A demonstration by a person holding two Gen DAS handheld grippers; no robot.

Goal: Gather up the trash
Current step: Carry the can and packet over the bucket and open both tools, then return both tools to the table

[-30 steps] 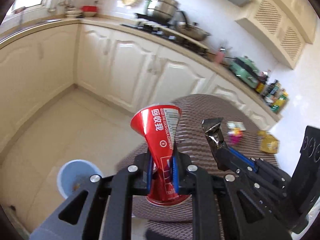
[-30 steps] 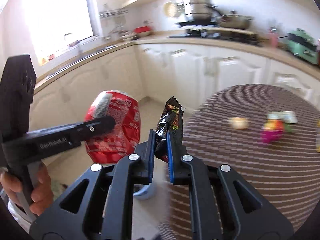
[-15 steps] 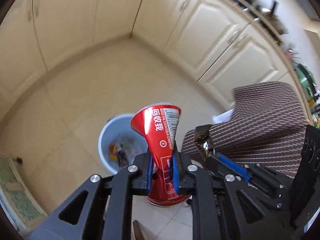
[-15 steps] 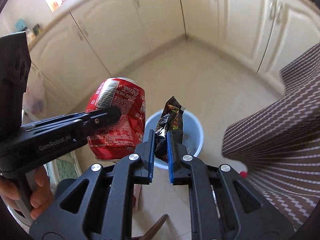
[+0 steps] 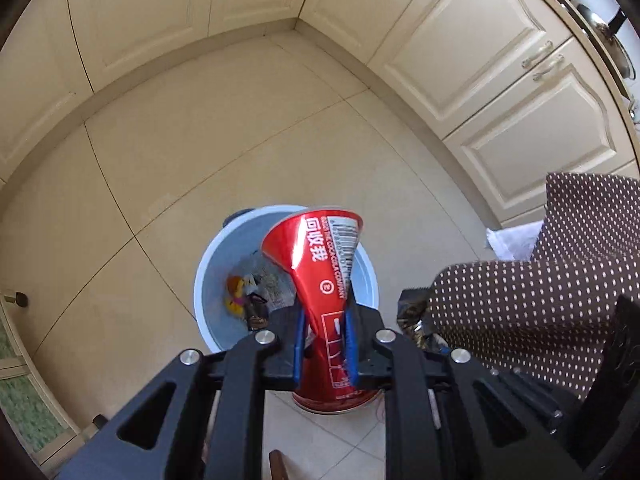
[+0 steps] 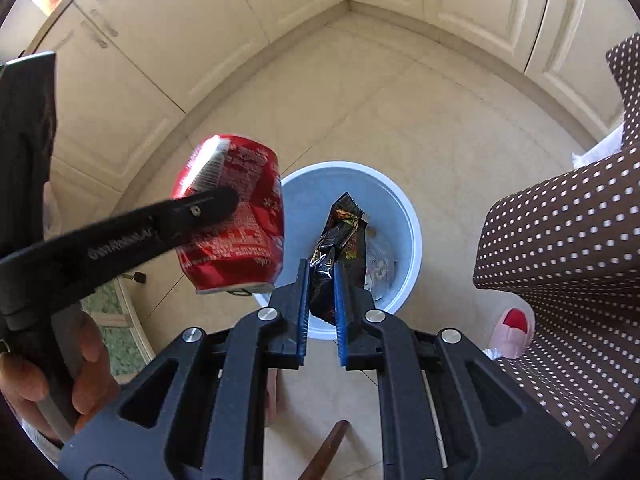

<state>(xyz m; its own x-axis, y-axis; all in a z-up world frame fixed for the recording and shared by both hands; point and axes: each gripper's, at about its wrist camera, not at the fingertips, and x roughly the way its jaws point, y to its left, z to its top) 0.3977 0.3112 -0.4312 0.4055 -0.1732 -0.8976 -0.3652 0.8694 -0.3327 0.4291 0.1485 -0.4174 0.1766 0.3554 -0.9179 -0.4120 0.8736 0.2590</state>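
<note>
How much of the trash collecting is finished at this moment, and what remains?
Done: some trash already lies inside the blue bin. In hand: the left gripper is shut on a crushed red can, and the right gripper is shut on a black snack wrapper; both hang above the bin. Left: neither piece is released yet. Whether more trash waits on the table cannot be seen here.

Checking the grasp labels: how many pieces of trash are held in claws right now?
2. Crushed red can pinched in the left claw; black snack wrapper in the right claw. Both hang above the blue bin, which already holds other scraps, partly hidden.
</note>
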